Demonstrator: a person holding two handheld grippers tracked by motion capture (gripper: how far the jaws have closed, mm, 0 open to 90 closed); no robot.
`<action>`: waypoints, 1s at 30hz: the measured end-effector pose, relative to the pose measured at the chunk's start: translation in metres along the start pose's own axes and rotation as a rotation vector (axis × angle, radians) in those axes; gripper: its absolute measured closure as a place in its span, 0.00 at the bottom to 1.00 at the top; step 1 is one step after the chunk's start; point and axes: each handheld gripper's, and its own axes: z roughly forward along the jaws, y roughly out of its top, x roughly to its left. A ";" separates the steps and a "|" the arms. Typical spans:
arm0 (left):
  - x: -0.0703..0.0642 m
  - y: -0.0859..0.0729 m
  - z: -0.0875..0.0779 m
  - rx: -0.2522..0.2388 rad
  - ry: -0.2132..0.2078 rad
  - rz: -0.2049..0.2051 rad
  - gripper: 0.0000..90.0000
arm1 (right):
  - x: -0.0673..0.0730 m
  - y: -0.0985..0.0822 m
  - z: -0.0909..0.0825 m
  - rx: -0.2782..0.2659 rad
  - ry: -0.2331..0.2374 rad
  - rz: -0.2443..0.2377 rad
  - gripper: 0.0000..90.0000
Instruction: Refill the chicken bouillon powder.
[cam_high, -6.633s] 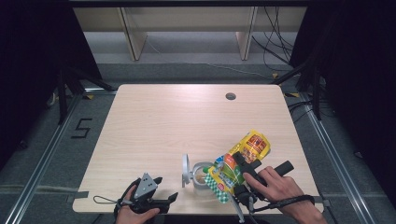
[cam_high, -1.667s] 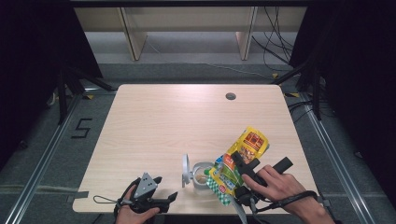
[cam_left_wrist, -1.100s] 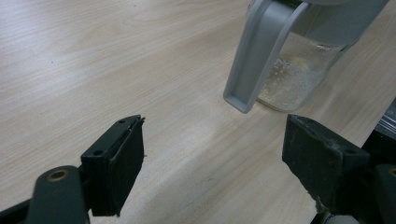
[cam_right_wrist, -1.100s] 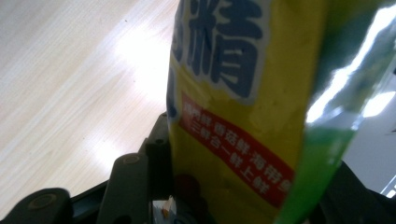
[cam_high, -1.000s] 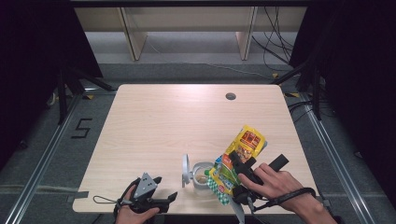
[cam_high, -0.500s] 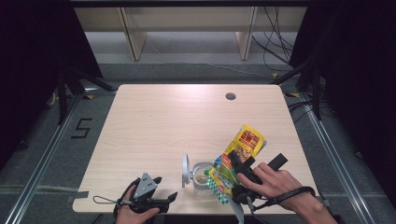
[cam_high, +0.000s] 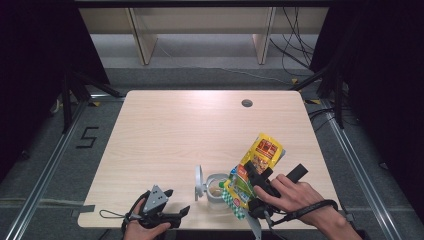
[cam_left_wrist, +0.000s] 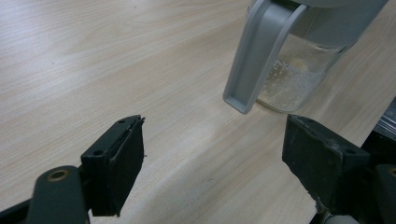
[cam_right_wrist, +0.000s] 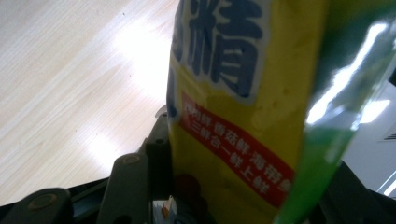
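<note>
A yellow and green snack bag (cam_high: 262, 152) is held tilted, its lower green end over a clear container (cam_high: 216, 186) near the table's front edge. My right gripper (cam_high: 251, 176) is shut on the bag's middle. In the right gripper view the bag (cam_right_wrist: 243, 84) shows blue characters and a red band, pinched in my right gripper (cam_right_wrist: 243, 186). The container's grey lid (cam_high: 199, 181) stands flipped open on its left. My left gripper (cam_high: 176, 201) rests open at the front edge, left of the container. Its view looks between the jaws at the lid (cam_left_wrist: 259, 51) and the container (cam_left_wrist: 299, 70), which holds pale crumbs.
The light wooden table (cam_high: 190, 130) has a round cable hole (cam_high: 246, 103) at the back right. Wooden shelf legs (cam_high: 142, 35) stand beyond the far edge, and cables (cam_high: 300, 55) lie on the floor at the back right.
My right hand has lifted the bag off the table, moving it slightly left and tilting it toward the container. The left gripper has stayed put.
</note>
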 end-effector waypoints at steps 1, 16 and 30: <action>0.000 0.000 0.000 0.000 0.000 -0.001 0.23 | 0.000 0.000 0.000 0.002 0.001 0.001 0.60; 0.000 0.000 0.001 0.000 0.001 -0.004 0.23 | 0.000 0.000 -0.001 0.006 0.006 -0.018 0.60; -0.002 -0.001 0.001 0.001 0.005 -0.029 0.23 | -0.004 0.002 -0.001 0.012 -0.016 -0.013 0.60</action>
